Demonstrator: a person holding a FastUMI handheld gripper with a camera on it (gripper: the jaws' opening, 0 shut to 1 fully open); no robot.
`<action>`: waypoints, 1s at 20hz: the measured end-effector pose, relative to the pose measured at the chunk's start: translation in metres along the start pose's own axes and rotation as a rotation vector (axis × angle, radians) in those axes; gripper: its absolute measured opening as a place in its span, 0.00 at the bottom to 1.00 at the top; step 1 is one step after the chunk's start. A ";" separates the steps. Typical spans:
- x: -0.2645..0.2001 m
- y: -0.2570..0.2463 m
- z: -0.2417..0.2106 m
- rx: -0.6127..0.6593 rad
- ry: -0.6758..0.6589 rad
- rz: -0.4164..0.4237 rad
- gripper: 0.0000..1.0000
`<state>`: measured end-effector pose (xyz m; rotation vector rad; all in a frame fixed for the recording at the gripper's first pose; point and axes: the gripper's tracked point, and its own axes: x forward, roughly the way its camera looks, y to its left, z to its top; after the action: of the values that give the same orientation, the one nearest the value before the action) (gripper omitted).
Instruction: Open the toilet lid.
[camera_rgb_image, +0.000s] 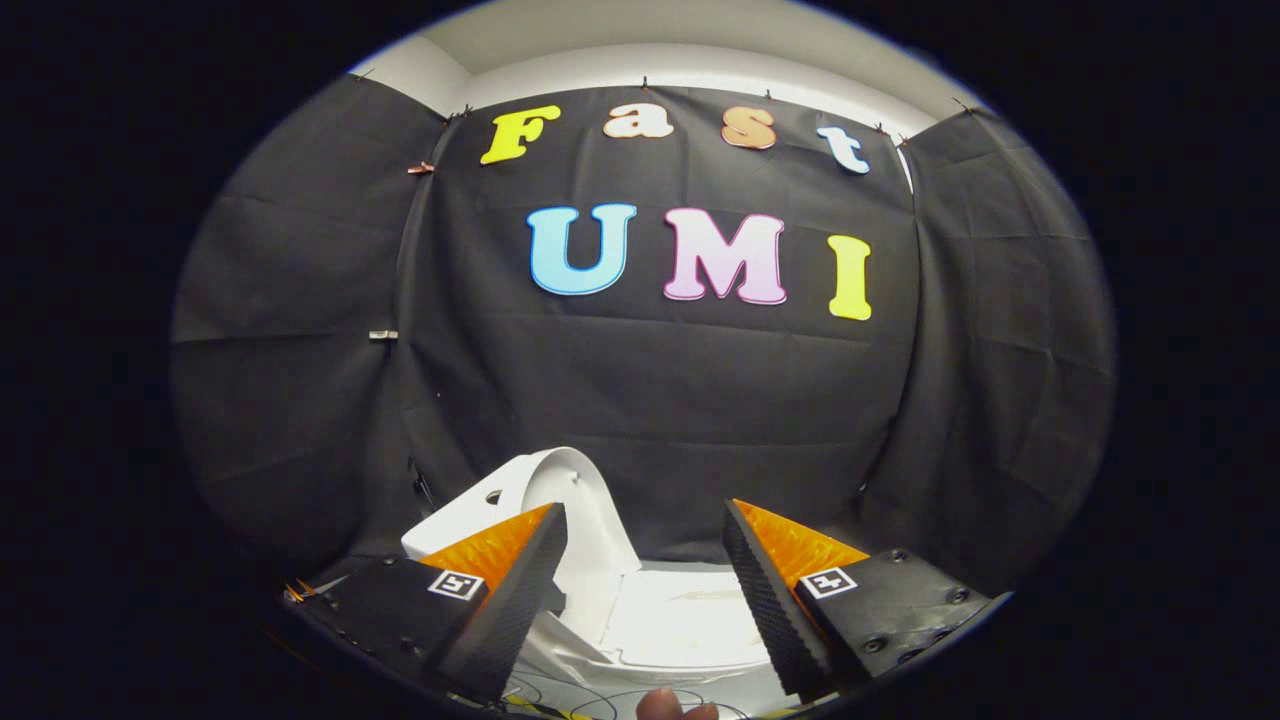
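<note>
A small white toilet (690, 625) sits low, just ahead of and below my fingers. Its lid (575, 490) is a curved white panel that stands raised and leans toward the left finger. A white part with a round hole (470, 515) lies behind the left fingertip. The flat white seat area shows in the gap between the fingers. My gripper (642, 510) is open, the fingers wide apart and holding nothing. The left finger (510, 590) covers part of the lid's lower edge; whether it touches the lid is unclear.
Black cloth walls (650, 400) close the booth behind the toilet and on both sides. Thin cables (590, 695) lie on the white surface below the fingers. A person's fingertip (672, 705) shows at the very bottom.
</note>
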<state>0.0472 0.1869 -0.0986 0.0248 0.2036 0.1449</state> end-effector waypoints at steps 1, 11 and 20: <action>-0.004 -0.009 0.004 -0.001 -0.008 -0.009 0.99; -0.039 -0.078 0.039 0.033 -0.079 -0.077 0.99; -0.070 -0.118 0.053 0.014 -0.138 -0.105 0.99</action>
<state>0.0070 0.0596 -0.0373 0.0378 0.0681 0.0369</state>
